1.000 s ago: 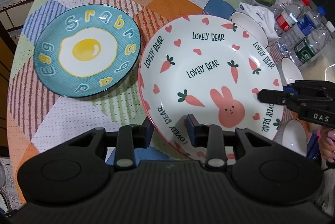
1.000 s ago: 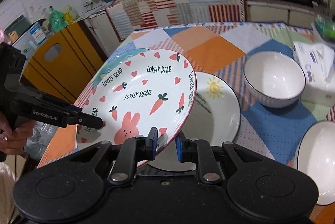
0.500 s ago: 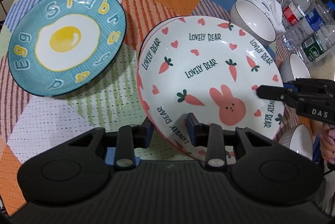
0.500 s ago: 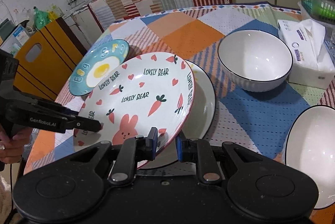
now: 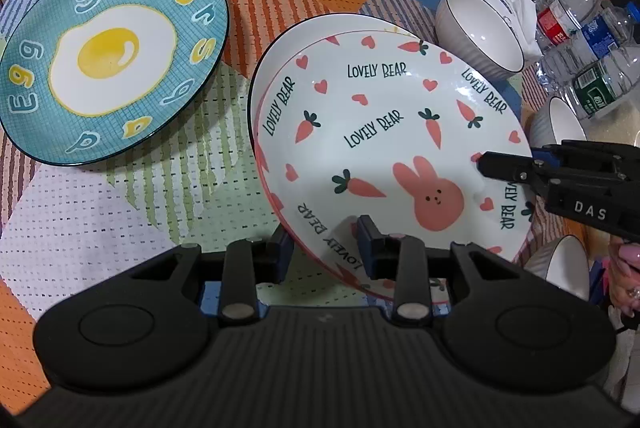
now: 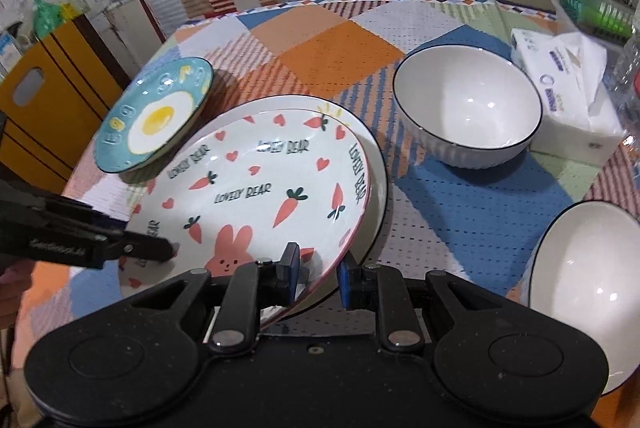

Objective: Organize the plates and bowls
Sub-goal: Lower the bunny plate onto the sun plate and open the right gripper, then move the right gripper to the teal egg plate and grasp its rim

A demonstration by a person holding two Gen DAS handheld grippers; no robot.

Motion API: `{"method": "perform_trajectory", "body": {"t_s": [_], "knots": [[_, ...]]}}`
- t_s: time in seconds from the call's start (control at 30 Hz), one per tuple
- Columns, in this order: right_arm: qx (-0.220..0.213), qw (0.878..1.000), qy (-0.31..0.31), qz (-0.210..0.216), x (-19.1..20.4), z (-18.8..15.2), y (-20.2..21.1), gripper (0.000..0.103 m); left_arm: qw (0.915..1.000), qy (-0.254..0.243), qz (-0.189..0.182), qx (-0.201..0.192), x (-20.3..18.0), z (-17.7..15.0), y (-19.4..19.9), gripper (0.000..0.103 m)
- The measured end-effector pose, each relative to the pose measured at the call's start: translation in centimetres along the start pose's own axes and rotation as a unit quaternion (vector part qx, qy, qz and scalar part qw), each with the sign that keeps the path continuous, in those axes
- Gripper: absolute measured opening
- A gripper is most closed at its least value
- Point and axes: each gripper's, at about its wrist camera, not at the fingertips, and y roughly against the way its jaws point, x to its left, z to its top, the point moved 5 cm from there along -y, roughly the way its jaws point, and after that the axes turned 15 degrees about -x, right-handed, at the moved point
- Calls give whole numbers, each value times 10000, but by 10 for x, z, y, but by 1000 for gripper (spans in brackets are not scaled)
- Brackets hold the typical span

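Note:
The white "Lovely Bear" bunny plate (image 5: 384,148) lies on top of a white black-rimmed plate (image 5: 280,68) in the middle of the table; both show in the right wrist view, the bunny plate (image 6: 256,188) over the white plate (image 6: 378,188). My left gripper (image 5: 324,242) has its jaws wider than the bunny plate's near rim, which passes between them. My right gripper (image 6: 318,270) likewise straddles the rim with a gap. It also shows in the left wrist view (image 5: 504,164). A teal egg plate (image 5: 108,56) lies to the left.
White bowls stand at the right: one (image 6: 468,108) behind the plates, another (image 6: 592,288) near the front. A tissue pack (image 6: 568,88) and water bottles (image 5: 580,40) are at the far right. A patchwork tablecloth (image 6: 332,44) covers the table.
The bunny plate came down from a tilted, lifted hold onto the white plate. Both grippers' jaws have widened off its rim.

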Motion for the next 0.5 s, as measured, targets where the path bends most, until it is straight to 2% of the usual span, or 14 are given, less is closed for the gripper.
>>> {"method": "perform_trajectory", "body": {"t_s": [0.1, 0.2, 0.33, 0.5], "knots": [[63, 9997, 191, -155, 6, 0, -1, 29, 10000, 1, -5, -34, 0, -2, -1, 32], [204, 9977, 428, -487, 14, -2, -7, 37, 9999, -87, 37, -51, -3, -3, 0, 32], [206, 9941, 648, -840, 20, -1, -14, 40, 9999, -74, 63, -25, -6, -4, 0, 32], [201, 9804, 1531, -1219, 33, -7, -21, 41, 10000, 85, 29, -37, -3, -5, 1, 32]]}}
